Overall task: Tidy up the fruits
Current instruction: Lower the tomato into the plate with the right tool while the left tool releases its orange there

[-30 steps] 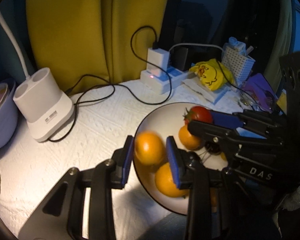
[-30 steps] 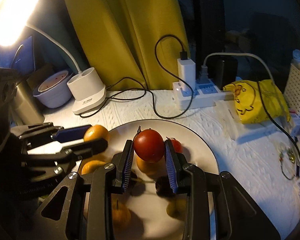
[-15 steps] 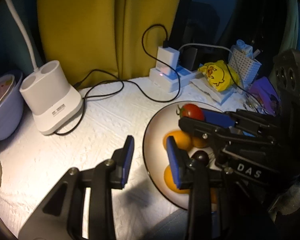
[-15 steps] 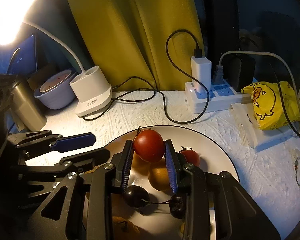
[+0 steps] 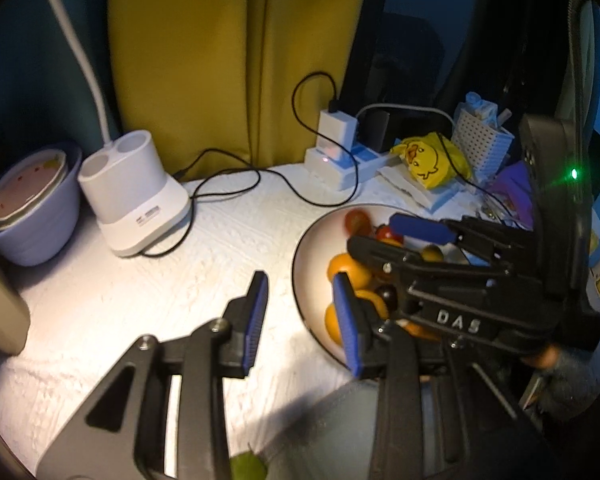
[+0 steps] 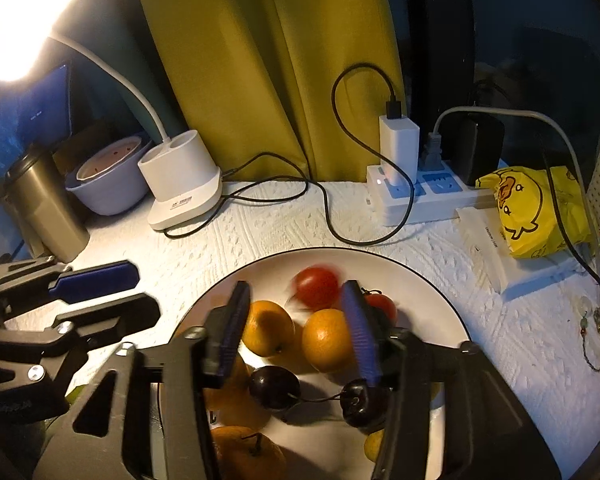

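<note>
A white plate holds several oranges, two red tomatoes and two dark cherries joined by a stem. The larger tomato, blurred, lies on the plate just beyond my right gripper, which is open and empty above the fruit. My left gripper is open and empty over the white cloth, just left of the plate. The left gripper also shows in the right wrist view, and the right gripper in the left wrist view.
A white lamp base with a cable, a lilac bowl and a metal tumbler stand at the back left. A power strip, a yellow duck bag and a white perforated holder stand at the back right.
My left gripper let the orange go onto the plate and drew back left. My right gripper opened and released the tomato, which now lies on the plate.
</note>
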### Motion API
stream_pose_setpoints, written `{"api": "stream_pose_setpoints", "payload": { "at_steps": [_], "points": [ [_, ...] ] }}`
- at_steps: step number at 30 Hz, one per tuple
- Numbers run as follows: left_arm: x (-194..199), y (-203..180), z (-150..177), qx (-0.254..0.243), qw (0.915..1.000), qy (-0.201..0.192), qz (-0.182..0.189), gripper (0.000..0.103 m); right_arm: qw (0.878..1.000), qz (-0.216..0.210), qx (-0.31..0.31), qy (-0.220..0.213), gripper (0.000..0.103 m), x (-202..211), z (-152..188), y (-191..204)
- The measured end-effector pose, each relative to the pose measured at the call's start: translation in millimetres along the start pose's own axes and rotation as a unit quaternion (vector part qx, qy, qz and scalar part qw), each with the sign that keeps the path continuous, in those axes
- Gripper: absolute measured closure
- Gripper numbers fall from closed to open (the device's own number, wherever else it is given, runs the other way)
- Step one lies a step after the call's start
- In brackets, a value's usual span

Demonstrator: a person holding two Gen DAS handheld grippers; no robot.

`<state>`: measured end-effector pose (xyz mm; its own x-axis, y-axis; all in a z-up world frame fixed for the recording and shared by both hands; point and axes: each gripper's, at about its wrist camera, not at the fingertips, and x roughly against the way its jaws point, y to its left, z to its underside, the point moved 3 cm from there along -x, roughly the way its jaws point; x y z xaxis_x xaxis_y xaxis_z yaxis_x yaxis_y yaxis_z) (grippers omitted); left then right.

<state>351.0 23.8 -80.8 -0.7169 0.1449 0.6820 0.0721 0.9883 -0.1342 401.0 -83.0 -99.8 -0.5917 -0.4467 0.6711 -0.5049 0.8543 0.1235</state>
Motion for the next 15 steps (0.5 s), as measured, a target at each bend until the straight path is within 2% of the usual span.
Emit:
{"api": "stream_pose_setpoints", "payload": {
  "at_steps": [4,8,15],
  "points": [
    [8.3,2.8,7.4,0.01,0.9999,-0.002,-0.006,0.067,1.0,-0.003,0.002,-0.006,0.046,9.8,-0.7,1.8],
    [19.4,3.6,13.0,0.019,0.9997,-0.011,-0.007,0.06,1.0,0.0,0.01,-0.009,0.046,22.6,1.2,8.9],
    [47.0,-0.9,21.5,0.024,0.9992,-0.029,-0.007,0.059,1.0,0.005,0.02,-0.016,0.046,48.5,8.2,24.2]
  ]
}}
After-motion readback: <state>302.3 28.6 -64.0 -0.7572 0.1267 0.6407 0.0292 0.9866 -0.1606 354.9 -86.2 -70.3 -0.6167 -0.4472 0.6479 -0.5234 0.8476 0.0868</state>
